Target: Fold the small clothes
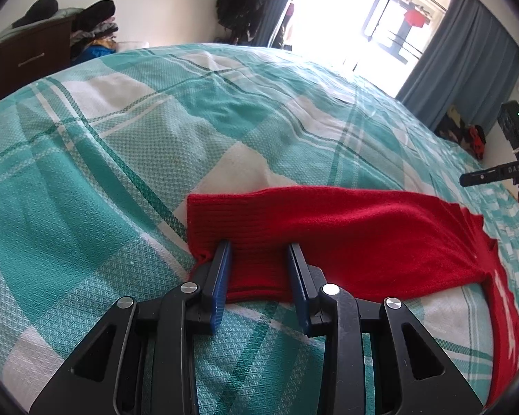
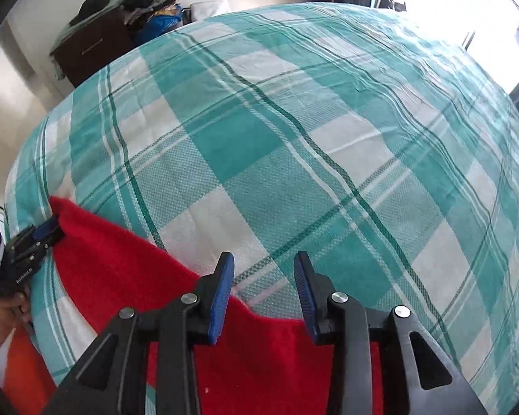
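The teal-and-white checked bedspread [image 2: 294, 145] fills both wrist views, and a red knit garment [image 1: 346, 235] lies flat across its near part. The garment's long axis runs crosswise to both grippers, from its ribbed cuff end at the left gripper [image 1: 259, 252] toward its wider body beneath the right gripper [image 2: 263, 266].

The left gripper sits on the ribbed end, its 2 blue pads partly apart with red knit between them; whether the pads press the cloth cannot be told.

The right gripper hangs steeply over the garment's far edge, jaws partly apart with nothing between the pads; red knit lies below and behind its fingertips, bare bedspread ahead.

Judged from this, the right gripper is nearer the free body end, so a fold along the long axis would likely bring that end toward the left gripper.
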Motion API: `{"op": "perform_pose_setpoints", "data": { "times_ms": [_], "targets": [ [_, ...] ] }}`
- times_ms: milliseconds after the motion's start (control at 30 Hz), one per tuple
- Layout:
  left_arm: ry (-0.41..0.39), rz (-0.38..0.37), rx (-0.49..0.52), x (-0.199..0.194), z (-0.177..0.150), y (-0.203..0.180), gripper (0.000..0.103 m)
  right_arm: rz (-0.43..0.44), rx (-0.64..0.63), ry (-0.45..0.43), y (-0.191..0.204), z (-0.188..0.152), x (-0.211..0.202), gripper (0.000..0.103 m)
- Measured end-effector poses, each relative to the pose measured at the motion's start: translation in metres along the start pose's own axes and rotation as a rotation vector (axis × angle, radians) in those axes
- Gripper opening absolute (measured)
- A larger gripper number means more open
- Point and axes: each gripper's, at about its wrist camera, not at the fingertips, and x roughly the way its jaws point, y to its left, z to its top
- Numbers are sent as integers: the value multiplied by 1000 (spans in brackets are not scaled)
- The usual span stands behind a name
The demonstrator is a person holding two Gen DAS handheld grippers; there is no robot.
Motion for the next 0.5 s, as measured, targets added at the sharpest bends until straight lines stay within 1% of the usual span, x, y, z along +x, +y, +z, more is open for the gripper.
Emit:
{"op": "perform_pose_setpoints", "data": {
  "times_ms": [33, 67, 100, 133, 167, 200, 233, 300, 333, 367, 400, 433, 467, 500],
  "targets": [
    [0, 1, 1, 0, 0, 0, 34, 63, 53, 40, -12, -7, 1, 36],
    [0, 2, 1, 0, 0, 0, 34, 124, 97, 88, -16, -13, 6, 36],
    [-1, 3, 2, 0, 0, 0, 34, 183, 135, 129, -16, -27, 13, 36],
    [-1, 6, 4, 1, 1, 0, 34, 222, 160, 155, -16, -41, 20, 35],
    [-1, 9, 6, 1, 1, -1, 34, 192, 176, 156, -13, -57, 26, 34],
    [0, 12, 9, 1, 1, -1, 34, 105, 206, 143, -19, -67, 32, 32],
    [0, 16, 11, 1, 1, -1, 34, 35, 271, 109, -28, -73, 37, 30],
    [1, 19, 13, 1, 1, -2, 34, 7, 442, -4, -48, -78, 37, 30],
    [2, 19, 14, 1, 1, -2, 34, -65, 473, -47, -51, -78, 31, 30],
    [2, 21, 15, 2, 1, -2, 34, -161, 460, -73, -49, -76, 23, 31],
    [1, 23, 17, 2, 1, -3, 34, -225, 429, -99, -45, -74, 14, 33],
    [0, 24, 18, 2, 1, -3, 34, -277, 396, -127, -40, -74, 3, 38],
    [-1, 25, 20, 3, 0, -3, 34, -292, 371, -161, -37, -76, -10, 40],
    [-3, 27, 21, 3, 0, -3, 34, -257, 357, -200, -38, -81, -26, 42]
  ]
}}
